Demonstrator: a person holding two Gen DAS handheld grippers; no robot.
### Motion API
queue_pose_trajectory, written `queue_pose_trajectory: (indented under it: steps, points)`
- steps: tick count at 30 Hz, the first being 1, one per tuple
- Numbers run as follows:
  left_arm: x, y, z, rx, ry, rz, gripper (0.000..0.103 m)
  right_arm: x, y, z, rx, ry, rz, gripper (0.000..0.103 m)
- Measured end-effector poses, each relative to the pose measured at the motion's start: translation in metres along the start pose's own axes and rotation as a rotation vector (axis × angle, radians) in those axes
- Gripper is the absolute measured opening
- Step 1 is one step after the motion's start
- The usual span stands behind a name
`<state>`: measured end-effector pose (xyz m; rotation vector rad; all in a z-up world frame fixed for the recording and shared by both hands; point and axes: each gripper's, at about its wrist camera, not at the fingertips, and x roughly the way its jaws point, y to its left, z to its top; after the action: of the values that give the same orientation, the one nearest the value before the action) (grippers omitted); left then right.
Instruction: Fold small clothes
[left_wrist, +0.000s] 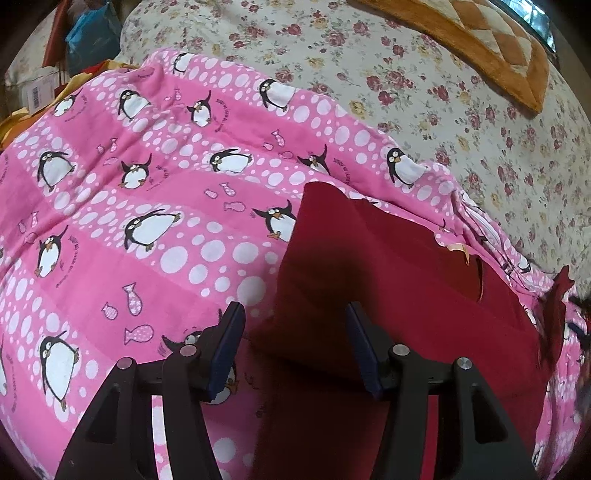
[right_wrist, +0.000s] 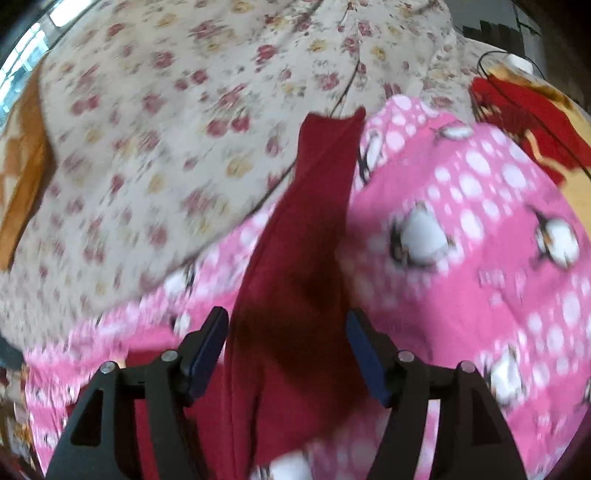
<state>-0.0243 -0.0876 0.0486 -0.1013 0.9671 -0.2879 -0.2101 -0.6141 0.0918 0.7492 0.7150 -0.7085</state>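
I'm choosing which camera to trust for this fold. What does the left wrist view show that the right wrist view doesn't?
Only the left wrist view: the dark red garment lying broad and flat with a notch in its far edge, sharp penguin prints, and an orange patchwork blanket far off.

Only the right wrist view, which is blurred: the garment as a long narrow strip, a black cable and a bright red cloth at the far right.

Both: the pink penguin blanket, the floral bedspread, and an open tool, left tool and right tool, over the garment.
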Motion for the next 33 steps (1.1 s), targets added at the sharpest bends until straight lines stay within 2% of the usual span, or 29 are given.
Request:
queue_pose_trajectory:
  steps: [4, 8, 9, 10, 12, 14, 18, 25, 30, 33]
  points:
    - [0.003, -0.003, 0.001, 0.02, 0.003, 0.003, 0.036, 0.026, 0.002, 0.033, 0.018, -0.041, -0.031, 0.076]
    - [0.011, -0.004, 0.001, 0.034, 0.013, 0.026, 0.036, 0.063, -0.001, 0.051, 0.018, -0.001, -0.045, 0.073]
    - [0.012, -0.004, 0.002, 0.031, 0.018, 0.026, 0.036, 0.066, -0.001, 0.052, 0.011, -0.001, -0.049, 0.059]
    - [0.013, -0.003, 0.002, 0.028, 0.021, 0.026, 0.036, 0.069, -0.002, 0.054, -0.007, -0.003, -0.043, 0.034]
    - [0.012, -0.003, 0.002, 0.027, 0.015, 0.027, 0.036, 0.066, -0.002, 0.056, -0.033, 0.0, -0.028, 0.019]
    - [0.01, -0.003, 0.003, 0.026, 0.008, 0.027, 0.036, 0.05, -0.001, 0.057, -0.061, -0.015, 0.017, 0.013]
    - [0.002, 0.003, 0.005, -0.002, -0.014, 0.019, 0.036, 0.005, 0.015, 0.05, -0.136, -0.029, 0.139, 0.012]
    - [-0.01, 0.015, 0.007, -0.055, -0.047, 0.009, 0.036, -0.055, 0.078, 0.01, -0.304, -0.007, 0.284, 0.01]
    - [-0.014, 0.019, 0.008, -0.073, -0.063, -0.009, 0.036, -0.086, 0.126, -0.058, -0.429, 0.055, 0.407, 0.01]
    - [-0.014, 0.018, 0.007, -0.069, -0.056, -0.021, 0.036, -0.094, 0.157, -0.105, -0.539, 0.083, 0.436, 0.01]
